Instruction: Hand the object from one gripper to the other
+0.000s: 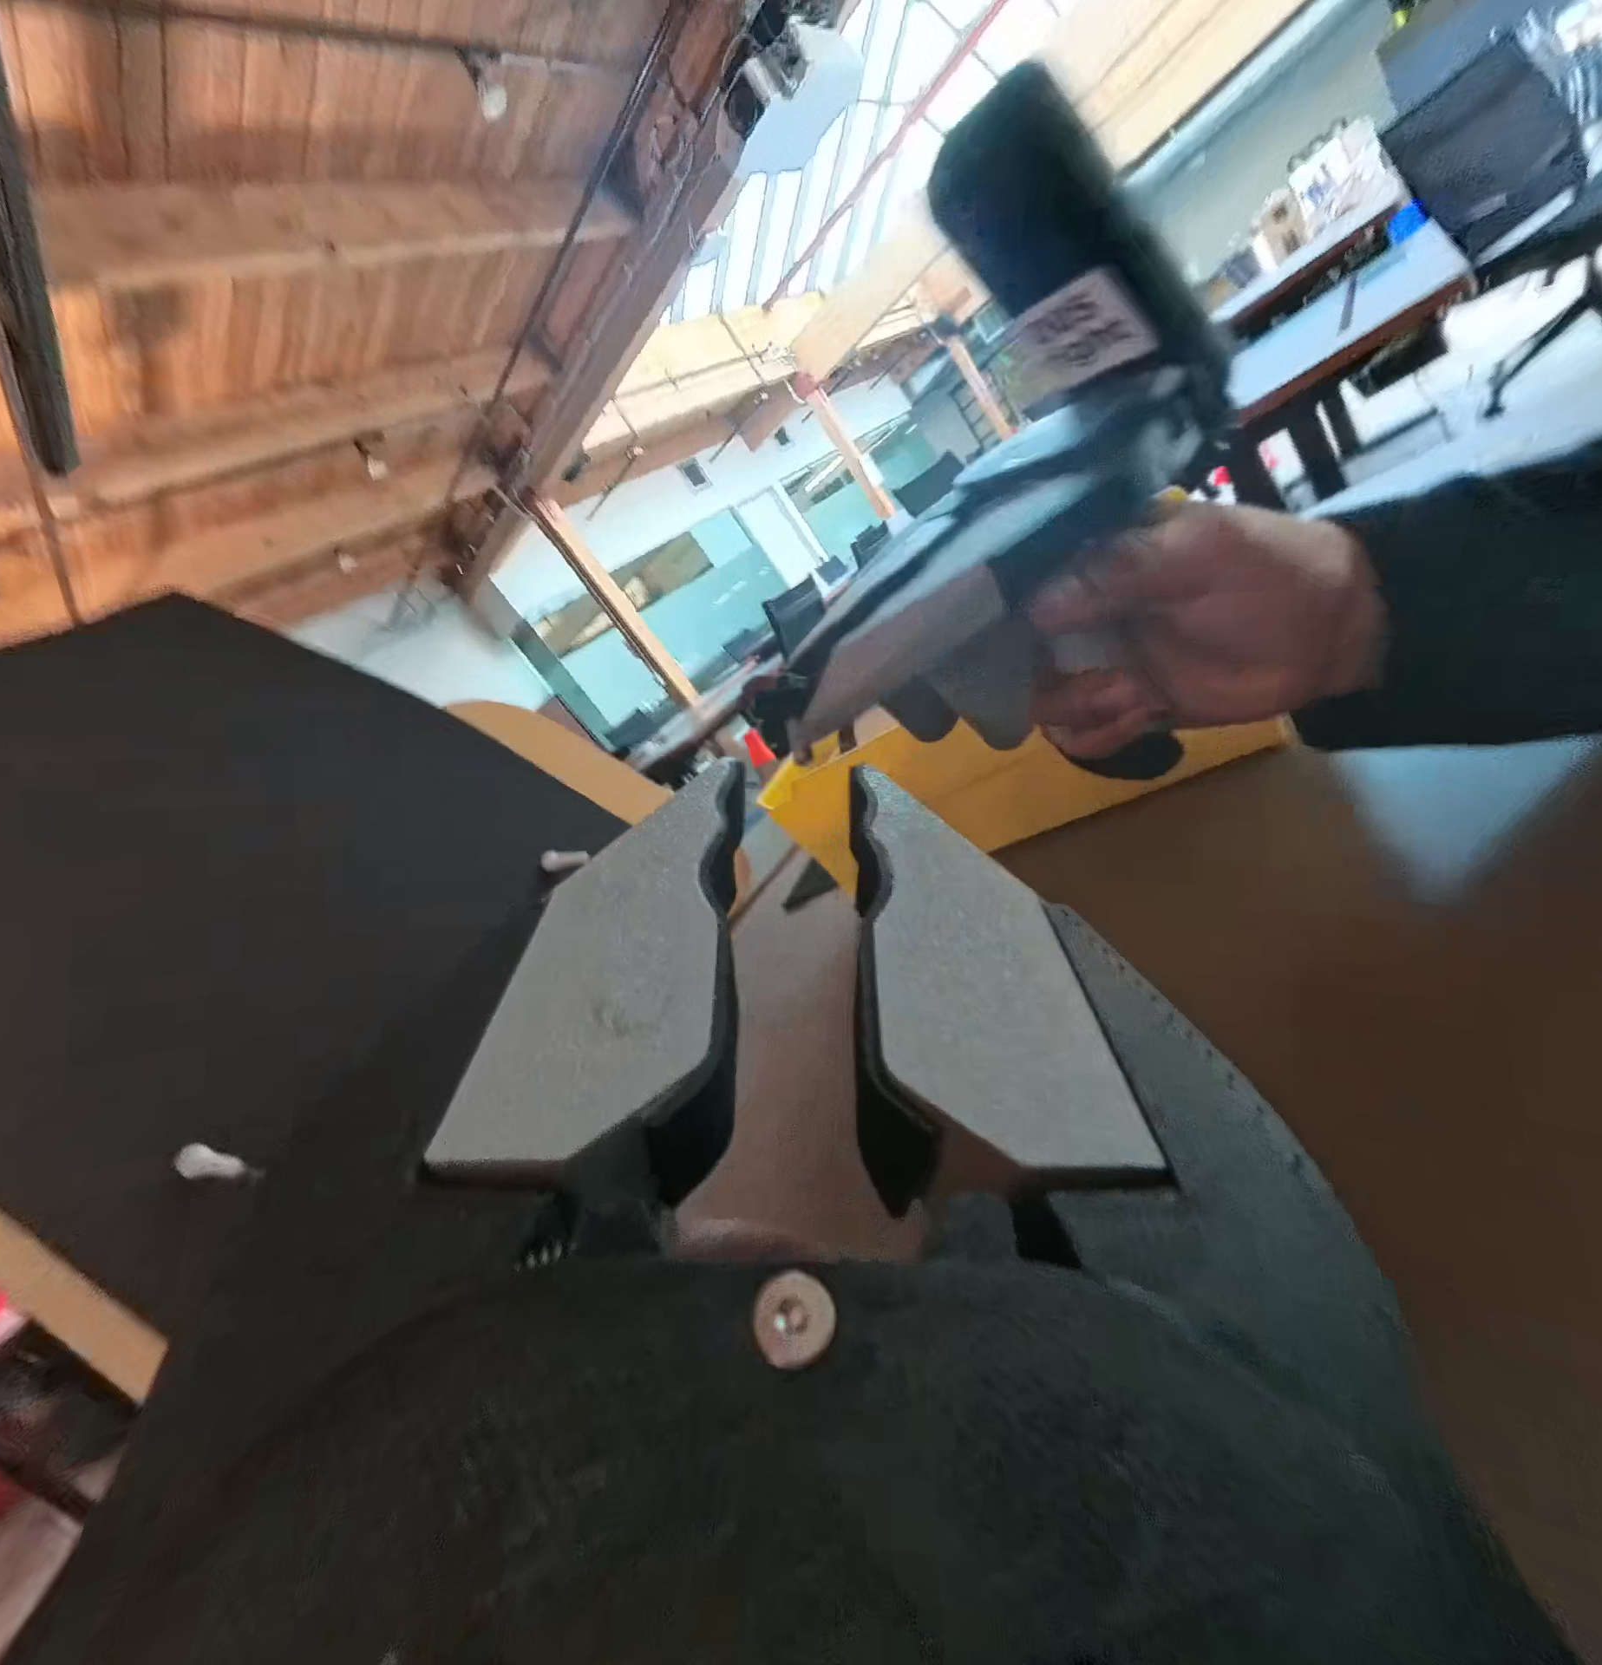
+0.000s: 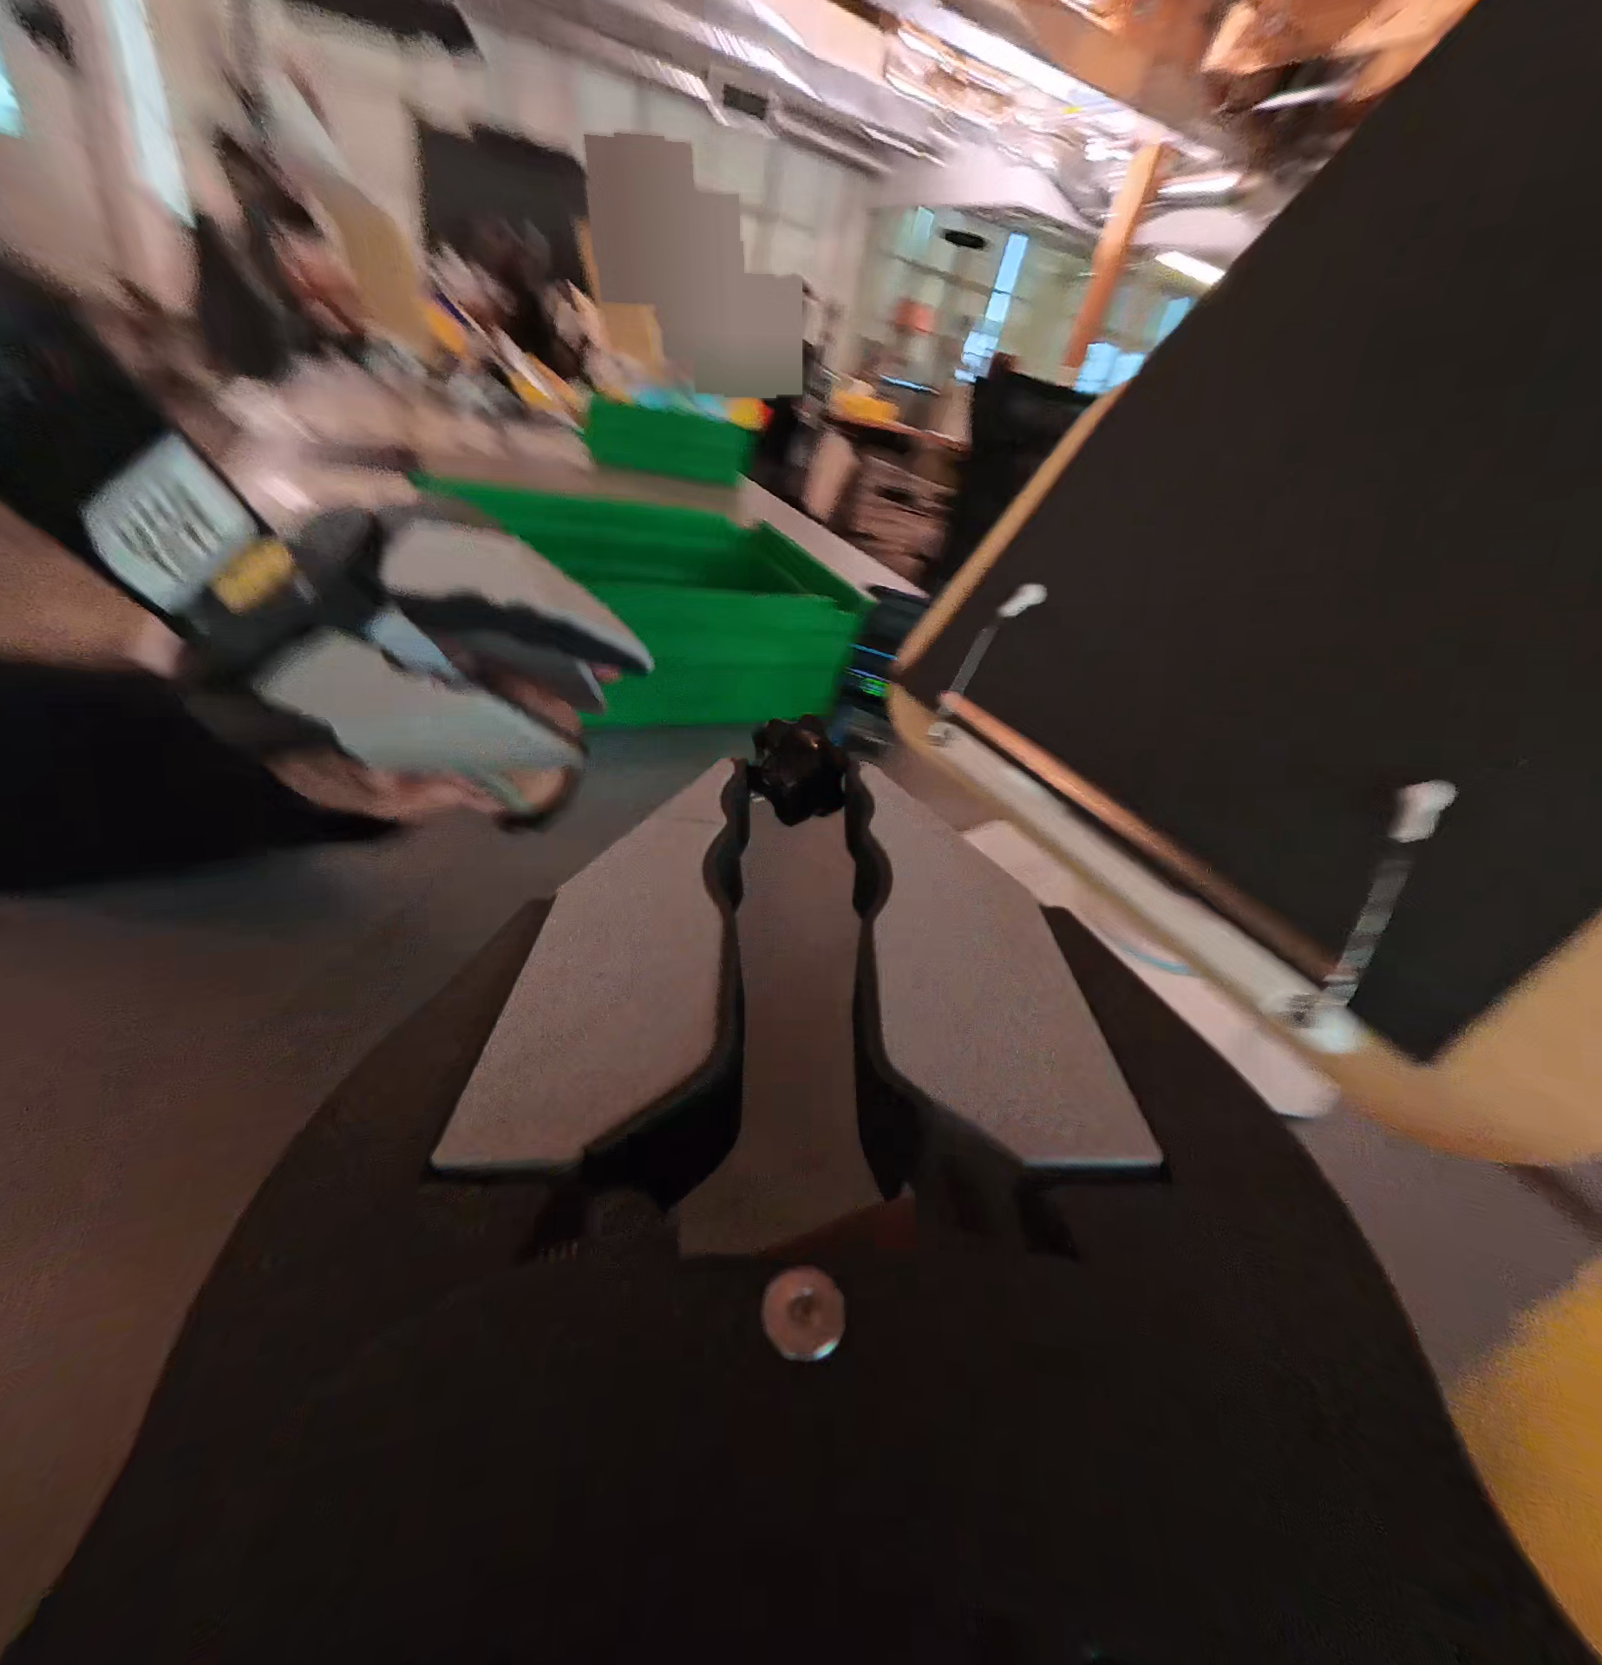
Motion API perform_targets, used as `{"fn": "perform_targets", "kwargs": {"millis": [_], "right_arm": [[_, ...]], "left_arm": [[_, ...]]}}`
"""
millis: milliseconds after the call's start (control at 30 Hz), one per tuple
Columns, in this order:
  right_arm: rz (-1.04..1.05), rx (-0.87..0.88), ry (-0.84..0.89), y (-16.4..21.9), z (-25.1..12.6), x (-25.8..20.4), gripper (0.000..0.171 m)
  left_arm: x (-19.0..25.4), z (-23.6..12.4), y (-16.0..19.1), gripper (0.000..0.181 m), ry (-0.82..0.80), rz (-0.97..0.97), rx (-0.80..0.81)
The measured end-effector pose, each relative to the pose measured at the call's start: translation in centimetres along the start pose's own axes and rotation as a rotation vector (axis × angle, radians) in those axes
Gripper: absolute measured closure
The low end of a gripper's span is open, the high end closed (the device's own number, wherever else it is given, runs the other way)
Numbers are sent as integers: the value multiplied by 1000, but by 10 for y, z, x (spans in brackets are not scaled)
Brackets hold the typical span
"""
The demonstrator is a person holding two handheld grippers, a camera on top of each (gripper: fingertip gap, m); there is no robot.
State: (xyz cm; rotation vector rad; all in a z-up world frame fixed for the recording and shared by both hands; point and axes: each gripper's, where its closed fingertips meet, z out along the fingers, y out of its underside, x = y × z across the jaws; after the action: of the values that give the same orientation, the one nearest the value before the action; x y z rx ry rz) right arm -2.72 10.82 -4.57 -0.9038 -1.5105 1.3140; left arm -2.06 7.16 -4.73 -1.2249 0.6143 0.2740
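Black and lobed like a small star knob, the object (image 2: 797, 768) sits pinched between the very tips of the right gripper (image 2: 795, 782), whose jaws stand a narrow way apart and press on it from both sides. In the right wrist view it is lifted clear of the grey worktop (image 2: 193, 1036), straight ahead along the fingers. A green bin (image 2: 734, 631) lies behind it, farther off on the worktop, and a tilted black board (image 2: 1320, 541) with a pale wooden edge rises at the right.

To the left of the knob in that view, blurred, the left gripper (image 2: 612, 712) points toward it with its jaws parted and nothing between them; it is near the knob but apart from it.

The left wrist view shows that left gripper (image 1: 797, 793) from behind, its fingers held a modest gap apart with only the brown worktop (image 1: 1320, 1036) seen between them. Ahead and up to the right, a hand (image 1: 1211, 622) in a dark sleeve holds the right gripper (image 1: 806, 743), which points down-left over a yellow bin (image 1: 977, 793). The knob at its tips is too blurred to make out there.
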Motion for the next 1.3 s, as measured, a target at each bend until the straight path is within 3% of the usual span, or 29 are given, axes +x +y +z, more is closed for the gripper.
{"fn": "perform_targets", "kwargs": {"millis": [100, 300, 400, 633, 767, 1033, 1133, 1200, 1300], "right_arm": [[-307, -103, 160, 10, 5, 2, 155], [-768, -278, 327, 33, 18, -1, 154], [-878, -298, 343, 35, 21, -5, 154], [-1065, -278, 354, 29, 26, -23, 154], [-1118, -293, 368, 31, 29, -26, 154], [-1150, -276, 372, 28, 29, -30, 154], [-1012, -277, 306, 36, 29, -31, 150], [-795, -267, 179, 44, 27, -33, 147], [-485, -271, 51, 47, 18, -26, 150]], "left_arm": [[-8, 4, 16, 159, 27, -225, -73], [5, 12, 41, 136, 186, -684, -183], [11, 11, 44, 129, 269, -862, -202], [12, 8, 38, 141, 347, -1066, -159], [18, 7, 40, 157, 379, -1060, -173], [19, 5, 35, 159, 419, -1084, -154], [17, 5, 47, 158, 342, -870, -231], [11, 4, 55, 159, 255, -605, -284], [9, 3, 48, 159, 191, -216, -240]]}}
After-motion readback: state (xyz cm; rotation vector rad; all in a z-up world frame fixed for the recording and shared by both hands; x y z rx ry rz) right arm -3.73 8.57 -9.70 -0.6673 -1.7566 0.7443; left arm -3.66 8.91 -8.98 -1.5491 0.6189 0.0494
